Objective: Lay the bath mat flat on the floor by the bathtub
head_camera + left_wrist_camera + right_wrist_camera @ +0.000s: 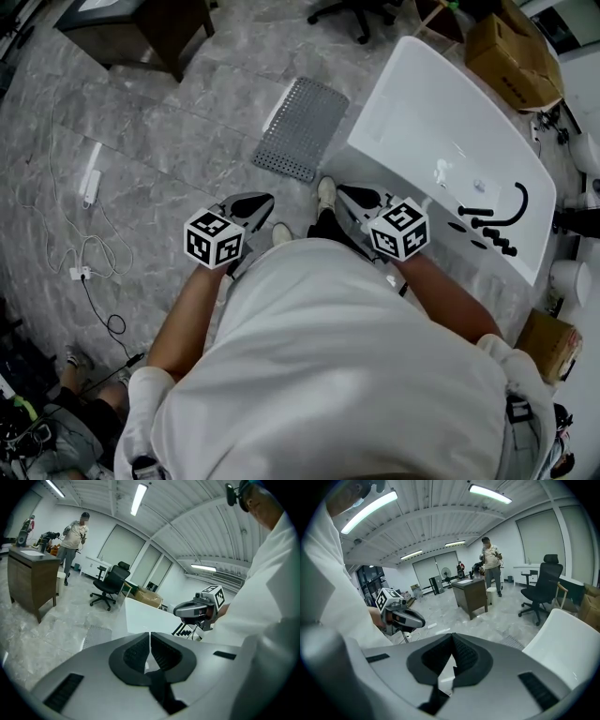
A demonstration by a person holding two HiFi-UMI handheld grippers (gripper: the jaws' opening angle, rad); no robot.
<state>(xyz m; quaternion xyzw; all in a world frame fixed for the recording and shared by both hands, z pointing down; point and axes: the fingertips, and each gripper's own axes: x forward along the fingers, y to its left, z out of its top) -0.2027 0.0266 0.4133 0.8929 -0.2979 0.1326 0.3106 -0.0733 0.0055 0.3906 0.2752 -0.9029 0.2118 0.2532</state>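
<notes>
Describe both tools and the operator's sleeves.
The left tool and right tool match: grey moulded bodies with black ribbed jaw pads that taper to a point. Each carries a white cube with black square markers. The person wears a white short-sleeved T-shirt.

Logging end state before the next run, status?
Jaws shut and empty on left gripper and right gripper, held at waist. The bath mat lies flat on floor beside bathtub. Nothing on it.

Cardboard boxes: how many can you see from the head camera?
2. One cardboard box sits at the top right, beyond the far end of the bathtub. The other is at the lower right edge. More may be hidden outside the picture.
</notes>
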